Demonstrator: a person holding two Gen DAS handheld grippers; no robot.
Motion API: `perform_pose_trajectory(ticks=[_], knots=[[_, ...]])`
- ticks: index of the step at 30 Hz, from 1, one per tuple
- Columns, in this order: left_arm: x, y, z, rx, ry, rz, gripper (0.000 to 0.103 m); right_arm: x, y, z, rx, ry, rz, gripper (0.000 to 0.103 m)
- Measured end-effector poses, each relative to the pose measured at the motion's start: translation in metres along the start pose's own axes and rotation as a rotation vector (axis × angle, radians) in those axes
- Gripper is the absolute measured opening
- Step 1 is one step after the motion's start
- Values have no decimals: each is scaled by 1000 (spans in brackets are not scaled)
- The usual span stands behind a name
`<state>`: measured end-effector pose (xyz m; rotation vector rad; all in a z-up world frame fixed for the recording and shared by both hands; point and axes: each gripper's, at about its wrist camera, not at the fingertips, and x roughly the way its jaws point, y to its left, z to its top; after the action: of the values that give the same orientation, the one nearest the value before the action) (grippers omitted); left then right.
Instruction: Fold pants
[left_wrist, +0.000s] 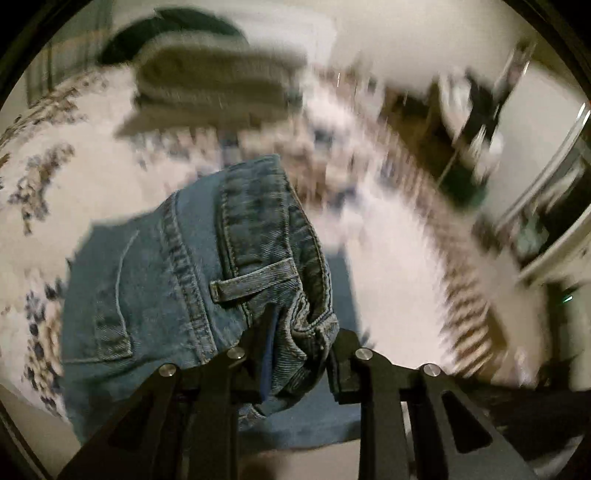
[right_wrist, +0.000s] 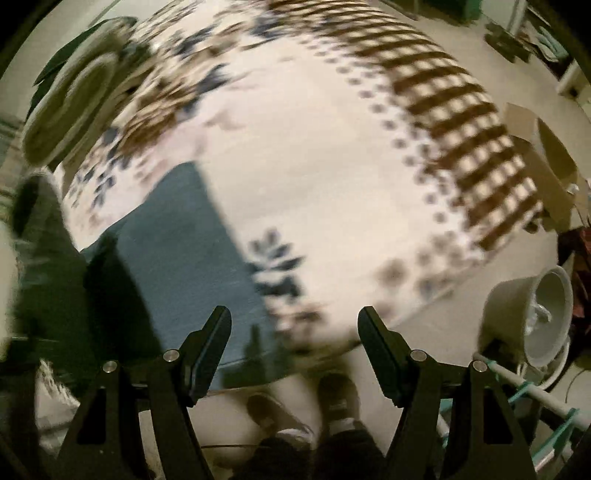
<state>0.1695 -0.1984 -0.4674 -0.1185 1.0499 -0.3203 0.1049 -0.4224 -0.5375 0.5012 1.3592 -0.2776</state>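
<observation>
Jaws: left gripper (left_wrist: 295, 343) clamps bunched blue denim pants (left_wrist: 207, 266) waistband | right gripper (right_wrist: 294, 332) wide, empty

Dim, warm indoor light; heavy motion blur, fisheye bending and dark corners.

We find no readable text, labels, brands or numbers in either wrist view. Both frames are heavily motion-blurred. The jeans (left_wrist: 207, 280) show stitching and a belt loop but no tag or brand patch we can read. The patterned cloth (right_wrist: 314, 155) carries only floral and striped print, no lettering. Background clutter is too smeared for us to make out any sign or writing.
</observation>
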Motion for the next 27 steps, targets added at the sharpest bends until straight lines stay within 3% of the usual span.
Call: perform_pose_trajectory(ticks=[3, 4, 5, 7, 11, 13, 16, 19, 21, 23, 27], knots=[[19, -9, -7, 32, 82, 16, 28, 2, -14, 8, -16, 18, 13, 73], [18, -8, -7, 0, 56, -7, 43, 1, -14, 11, -27, 23, 27, 74], [15, -6, -5, -21, 65, -40, 65, 2, -12, 12, -35, 25, 42, 75], [1, 1, -1, -64, 70, -49, 94, -1, -9, 19, -63, 28, 90, 80], [-34, 23, -4, -170, 50, -93, 94, -3, 12, 35, -120, 45, 220, 81], [-54, 47, -4, -211, 28, -42, 94, 1, 32, 42, -160, 60, 303, 84], [-71, 95, -11, -261, 33, 101, 94, 16, 70, 47, -224, 101, 409, 85], [-70, 145, -25, -300, 85, 235, 94, 42, 106, 51, -287, 144, 439, 85], [-64, 175, -35, -356, 127, 261, 94, 70, 126, 52, -321, 184, 393, 85], [-57, 200, -44, -428, 171, 246, 94, 87, 136, 48, -333, 218, 400, 85], [-49, 223, -54, -460, 200, 277, 94, 93, 148, 32, -392, 207, 402, 61]])
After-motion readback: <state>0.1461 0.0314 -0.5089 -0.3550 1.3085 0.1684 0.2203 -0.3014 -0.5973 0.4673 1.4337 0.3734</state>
